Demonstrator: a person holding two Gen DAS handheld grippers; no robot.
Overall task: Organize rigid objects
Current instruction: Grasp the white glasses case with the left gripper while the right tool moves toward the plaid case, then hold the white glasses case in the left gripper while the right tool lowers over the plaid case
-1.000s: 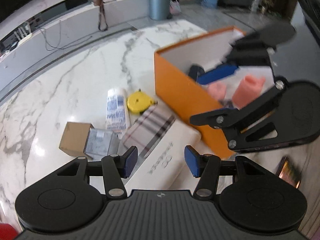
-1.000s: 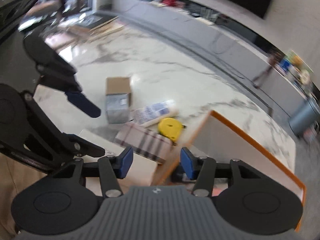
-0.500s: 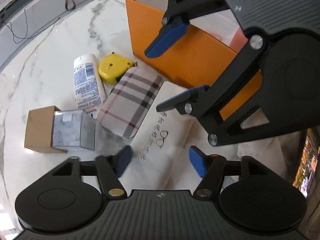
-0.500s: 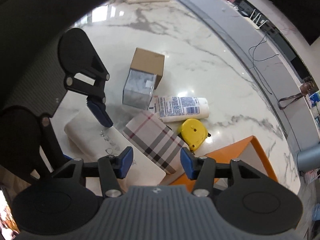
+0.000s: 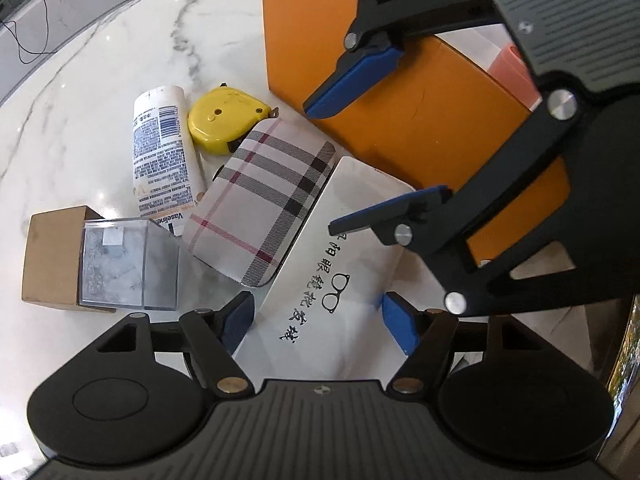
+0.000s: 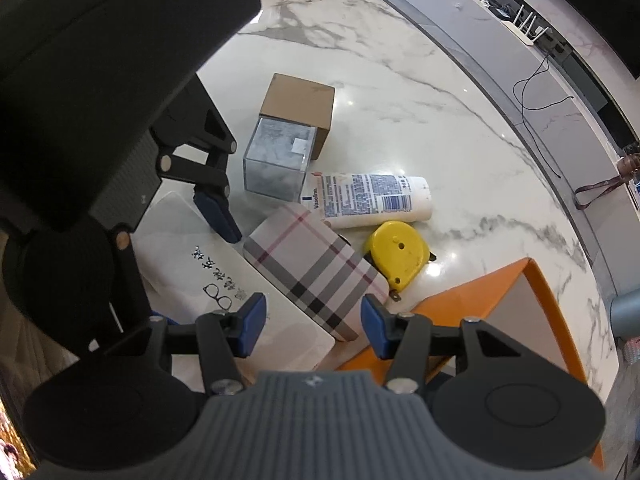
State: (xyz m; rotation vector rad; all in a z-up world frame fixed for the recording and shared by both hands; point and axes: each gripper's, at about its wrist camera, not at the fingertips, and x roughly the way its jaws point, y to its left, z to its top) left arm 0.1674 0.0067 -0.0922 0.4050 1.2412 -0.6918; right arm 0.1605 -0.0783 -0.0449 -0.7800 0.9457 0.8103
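Note:
A white glasses box [image 5: 340,264] with black lettering lies on the marble table, beside a plaid case [image 5: 264,204] [image 6: 316,272]. My left gripper [image 5: 320,322] is open, its jaws on either side of the near end of the white box [image 6: 224,280]. My right gripper [image 6: 312,326] is open and empty above the plaid case and the white box; it shows in the left wrist view [image 5: 360,140]. A yellow tape measure [image 5: 224,120] [image 6: 400,252], a Vaseline tube [image 5: 164,152] [image 6: 368,200] and a clear box [image 5: 128,264] [image 6: 276,160] lie nearby.
An orange box [image 5: 416,120] [image 6: 520,312] stands to the right, with pink items inside. A brown cardboard box [image 5: 52,252] [image 6: 300,100] sits against the clear box. The table edge runs along the far side.
Both grippers have dropped closer to the table. My left gripper now straddles the end of the white box. My right gripper has moved from the orange box to above the plaid case.

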